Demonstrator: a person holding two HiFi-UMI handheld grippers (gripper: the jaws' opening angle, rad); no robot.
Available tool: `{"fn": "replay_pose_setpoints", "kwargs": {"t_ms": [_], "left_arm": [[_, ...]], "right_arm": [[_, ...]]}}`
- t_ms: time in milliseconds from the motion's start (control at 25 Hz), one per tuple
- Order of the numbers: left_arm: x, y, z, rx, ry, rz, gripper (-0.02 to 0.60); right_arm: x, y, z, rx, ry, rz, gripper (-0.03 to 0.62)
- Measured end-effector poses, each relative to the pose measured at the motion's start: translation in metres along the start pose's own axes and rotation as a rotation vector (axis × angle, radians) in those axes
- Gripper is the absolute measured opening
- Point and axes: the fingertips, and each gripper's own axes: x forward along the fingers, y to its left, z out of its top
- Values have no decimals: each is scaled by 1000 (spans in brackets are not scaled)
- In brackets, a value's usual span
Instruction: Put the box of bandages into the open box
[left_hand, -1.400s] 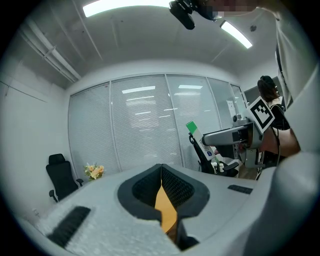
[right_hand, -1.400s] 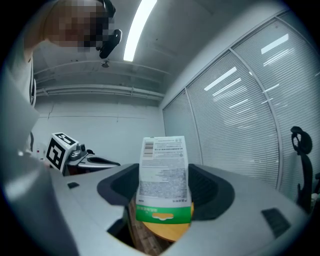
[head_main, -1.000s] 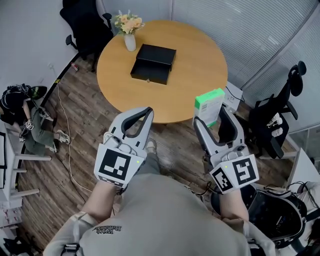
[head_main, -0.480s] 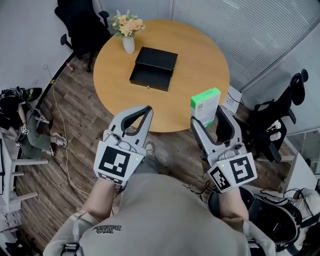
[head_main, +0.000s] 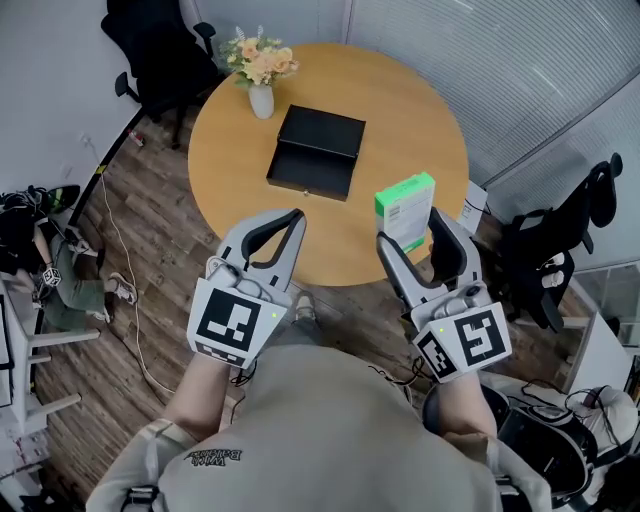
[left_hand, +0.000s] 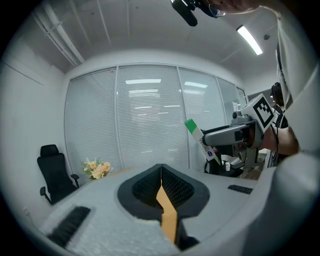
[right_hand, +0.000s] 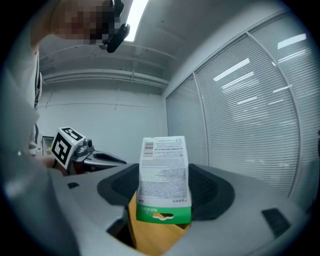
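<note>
My right gripper (head_main: 413, 234) is shut on the white and green box of bandages (head_main: 405, 210), held over the near right edge of the round wooden table (head_main: 400, 110). In the right gripper view the box of bandages (right_hand: 163, 177) stands upright between the jaws, green end down. The open black box (head_main: 317, 152) lies near the table's middle, its lid laid back behind it. My left gripper (head_main: 283, 231) is shut with nothing in it, at the table's near edge. In the left gripper view its jaws meet at the centre of the left gripper (left_hand: 161, 176).
A white vase of flowers (head_main: 259, 72) stands at the table's far left. Black office chairs stand at the back left (head_main: 150, 50) and at the right (head_main: 560, 240). A cable (head_main: 120, 260) runs over the wooden floor at left. Window blinds line the far right.
The box of bandages in my right gripper has moved forward and left, from beside the table's rim to over its near edge. The left gripper has hardly shifted.
</note>
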Motion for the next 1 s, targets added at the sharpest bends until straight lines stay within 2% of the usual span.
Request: {"fn": "replay_pose_setpoints", "kwargs": {"t_ms": [360,560,800,1000], "left_arm": [[22,43,-6,4,-8,-14,24],[31,66,-20,-18,21,-21,23],[39,68,-32,-36,50,-15,24],[48,73,-33,-41,67,32,24]], "right_arm": [[50,-5,1,-15,8,-8,295],[77,-1,5,-5,6,-5,295],[87,-6,2,-23,28,40,295],[95,-17,-3,-24,39,87,295]]}}
